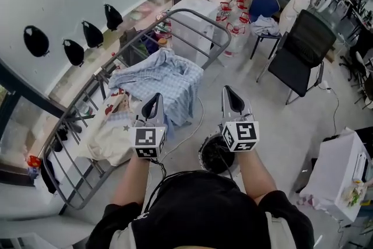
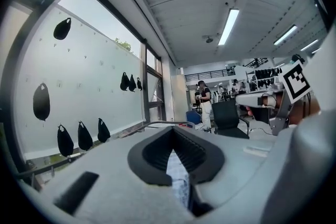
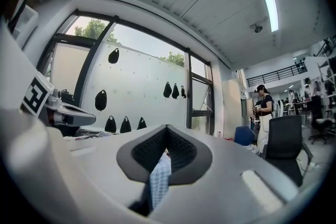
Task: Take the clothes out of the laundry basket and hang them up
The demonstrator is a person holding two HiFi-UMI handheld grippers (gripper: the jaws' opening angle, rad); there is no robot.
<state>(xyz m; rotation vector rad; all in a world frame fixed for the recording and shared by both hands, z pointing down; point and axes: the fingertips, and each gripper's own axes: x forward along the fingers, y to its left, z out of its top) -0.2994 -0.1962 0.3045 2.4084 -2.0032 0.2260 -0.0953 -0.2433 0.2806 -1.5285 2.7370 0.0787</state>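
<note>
In the head view the left gripper point(image 1: 155, 97) has its fingertips at the near hem of a blue checked shirt point(image 1: 160, 76). The shirt lies heaped over the bars of a drying rack point(image 1: 201, 16), ahead of those fingers. A cream cloth point(image 1: 111, 134) hangs on the rack to their left. The right gripper point(image 1: 228, 90) sits off the shirt's right edge, and from this angle no cloth can be traced to its tips, so its hold may be only a thin corner.

In the left gripper view the left gripper point(image 2: 172, 134) has its fingers pressed together, with a strip of the pale checked shirt point(image 2: 177, 178) caught in the slit just behind the tips.

In the right gripper view the right gripper point(image 3: 166, 132) is likewise closed tight. A fold of the shirt point(image 3: 159, 178) is nipped between its fingers and droops below them.

The shirt looks light, soft and limp. It should sag between two holds and could slide off a smooth bar. Seams, the collar or the doubled hem likely give the fingers the surest bite, with the holds set well apart to spread it.
</note>
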